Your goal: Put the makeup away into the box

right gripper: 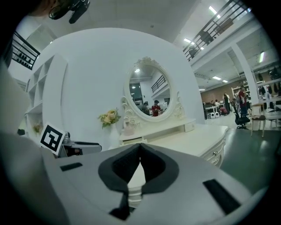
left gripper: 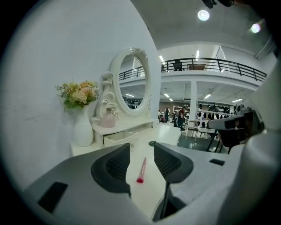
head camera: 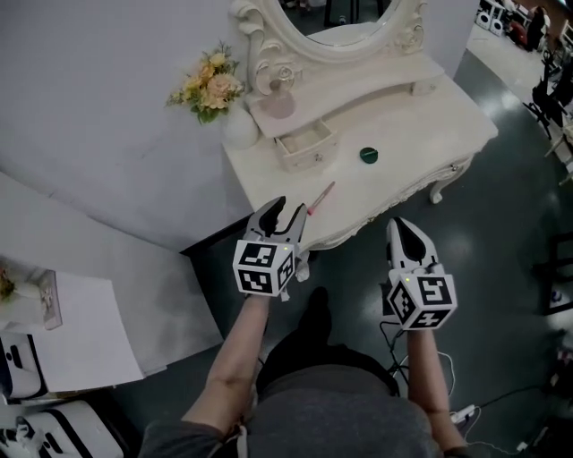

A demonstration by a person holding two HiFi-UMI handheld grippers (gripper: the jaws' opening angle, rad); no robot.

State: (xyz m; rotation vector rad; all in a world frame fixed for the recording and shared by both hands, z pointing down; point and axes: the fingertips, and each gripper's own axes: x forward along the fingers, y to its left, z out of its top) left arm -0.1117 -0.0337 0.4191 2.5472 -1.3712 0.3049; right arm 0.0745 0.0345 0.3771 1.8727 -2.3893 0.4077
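A thin pink makeup pencil [head camera: 320, 198] lies near the front edge of the white vanity table [head camera: 421, 116]. My left gripper [head camera: 288, 212] hovers just short of the pencil's near end, jaws open and empty. In the left gripper view the pencil [left gripper: 141, 170] lies on the table beyond the gap of the left gripper [left gripper: 141, 153]. A small white box with an open drawer [head camera: 304, 143] stands at the back, and a round green compact [head camera: 369, 155] lies to its right. My right gripper [head camera: 402, 229] is shut and empty off the table's front edge; its pads meet in the right gripper view [right gripper: 140, 146].
A white vase of flowers [head camera: 235, 121] and a pink perfume bottle [head camera: 279, 103] stand by the oval mirror [head camera: 345, 18]. A grey wall runs along the left. Dark floor lies in front and right of the table. The drawer box [left gripper: 119, 138] and the compact [left gripper: 152, 143] lie beyond the pencil.
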